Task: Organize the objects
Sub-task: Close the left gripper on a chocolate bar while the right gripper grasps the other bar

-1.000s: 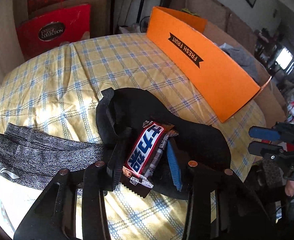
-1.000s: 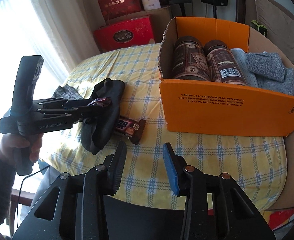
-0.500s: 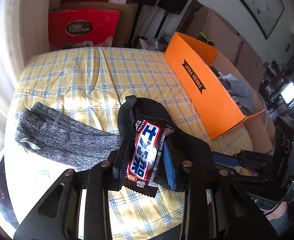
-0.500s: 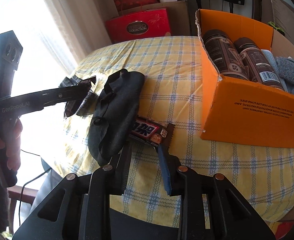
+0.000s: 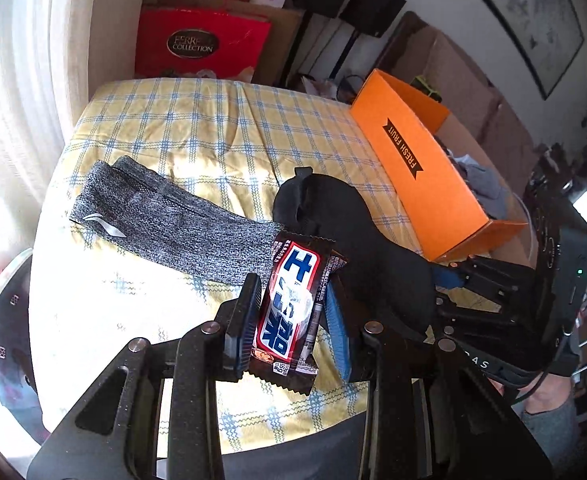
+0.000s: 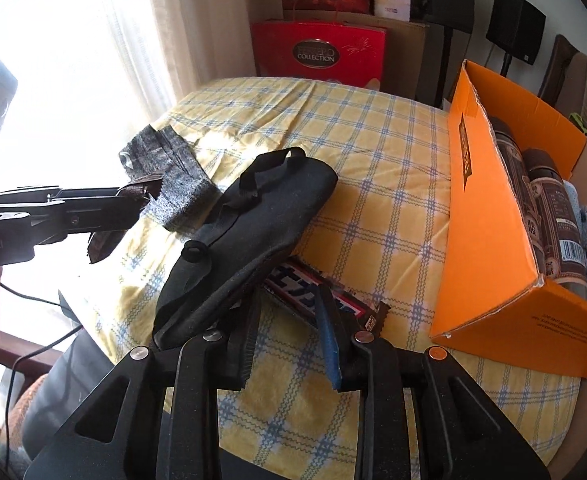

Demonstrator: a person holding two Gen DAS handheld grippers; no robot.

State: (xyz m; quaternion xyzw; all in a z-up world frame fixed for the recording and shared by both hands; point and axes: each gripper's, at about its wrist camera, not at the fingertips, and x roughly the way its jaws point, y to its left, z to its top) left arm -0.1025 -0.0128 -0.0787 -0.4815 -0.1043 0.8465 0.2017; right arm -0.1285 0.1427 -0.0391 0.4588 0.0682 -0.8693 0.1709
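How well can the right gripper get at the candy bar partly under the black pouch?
Probably yes. One end of the candy bar sits under the black pouch, but the right gripper, whose jaws have just been closing, straddles the bare part; a firm grip is unclear.

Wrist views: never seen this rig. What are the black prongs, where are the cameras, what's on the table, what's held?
No robot: a person holds a two-finger gripper in each hand; a fisheye camera on each looks along its fingers, the black prongs. On the yellow checked tablecloth: a grey knitted band, a black fabric pouch, an orange cardboard box holding brown jars. The left gripper, jaws just closed in, pinches a dark-wrapped candy bar. The right gripper, jaws also just closing, sits over a second candy bar partly under the pouch; grip unclear.
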